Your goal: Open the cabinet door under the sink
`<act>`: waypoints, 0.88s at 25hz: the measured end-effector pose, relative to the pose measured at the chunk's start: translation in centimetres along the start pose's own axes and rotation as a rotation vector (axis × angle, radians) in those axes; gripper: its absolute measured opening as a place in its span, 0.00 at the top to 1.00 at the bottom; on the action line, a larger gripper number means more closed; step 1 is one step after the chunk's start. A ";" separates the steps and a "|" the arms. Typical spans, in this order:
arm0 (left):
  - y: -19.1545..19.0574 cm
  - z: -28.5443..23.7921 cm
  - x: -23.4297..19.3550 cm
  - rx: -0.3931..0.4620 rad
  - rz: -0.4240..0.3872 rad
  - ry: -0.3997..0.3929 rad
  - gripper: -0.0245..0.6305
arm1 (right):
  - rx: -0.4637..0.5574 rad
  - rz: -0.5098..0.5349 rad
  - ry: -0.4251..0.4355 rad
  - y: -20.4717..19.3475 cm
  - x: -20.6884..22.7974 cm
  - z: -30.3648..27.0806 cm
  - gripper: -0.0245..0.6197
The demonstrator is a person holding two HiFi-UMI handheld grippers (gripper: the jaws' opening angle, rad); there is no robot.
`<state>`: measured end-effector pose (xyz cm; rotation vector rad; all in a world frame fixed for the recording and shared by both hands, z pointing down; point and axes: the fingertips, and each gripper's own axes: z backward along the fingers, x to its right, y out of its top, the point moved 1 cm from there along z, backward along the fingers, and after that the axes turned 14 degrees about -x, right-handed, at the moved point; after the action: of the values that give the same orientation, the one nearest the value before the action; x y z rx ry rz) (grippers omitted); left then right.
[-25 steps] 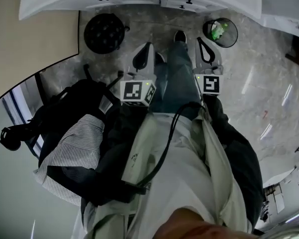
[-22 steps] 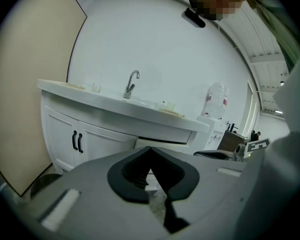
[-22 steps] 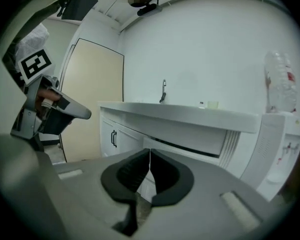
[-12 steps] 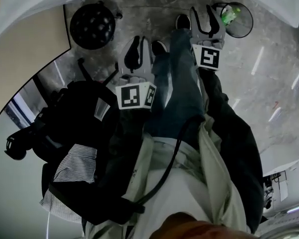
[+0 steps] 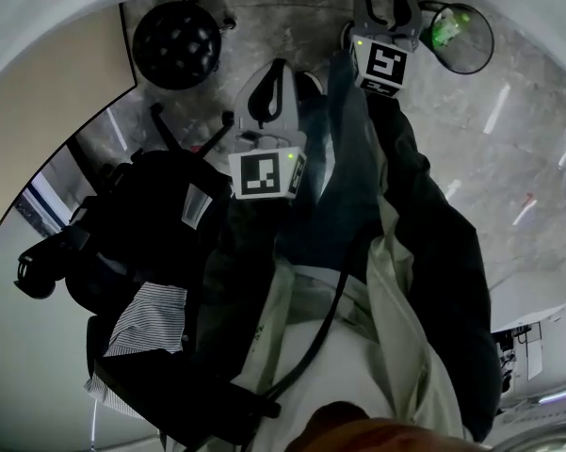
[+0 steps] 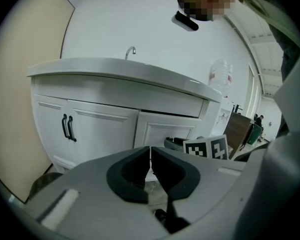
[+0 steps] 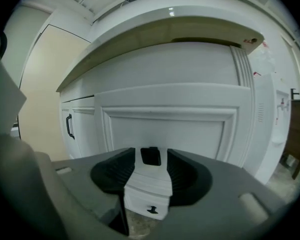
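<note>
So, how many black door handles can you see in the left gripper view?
2: first handle and second handle, side by side where the leftmost cabinet doors meet. Others may be hidden.

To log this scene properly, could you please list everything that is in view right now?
white panelled vanity cabinet: one, white, ahead of both hand-held grippers
black bar door handles: two, black, cabinet's left doors
curved metal tap: one, silver, on countertop
clear plastic bottle: one, clear, countertop's right end
round black perforated container: one, black, floor at left
dark wire bin: one, dark, floor at right
black fabric bag: one, black, person's left
left hand-held gripper: one, grey, jaws together
right hand-held gripper: one, grey, jaws opening, nothing gripped
</note>
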<state>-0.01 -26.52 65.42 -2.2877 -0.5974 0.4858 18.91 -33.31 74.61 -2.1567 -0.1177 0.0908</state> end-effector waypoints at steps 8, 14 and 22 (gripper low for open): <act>2.2 -3.9 -1.1 0.039 0.036 0.008 0.95 | -0.069 0.035 0.019 0.2 0.0 -1.4 0.76; -1.2 -2.3 -1.7 -0.030 0.079 0.027 0.95 | -0.075 0.012 0.064 -0.1 0.0 -1.2 0.76; -3.0 -2.0 -2.6 -0.040 0.120 0.017 0.95 | -0.084 0.032 0.076 -1.9 -0.9 0.8 0.77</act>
<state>-2.02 -27.05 69.37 -2.3724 -0.4675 0.5156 17.84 -31.71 75.79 -2.2430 -0.0443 0.0228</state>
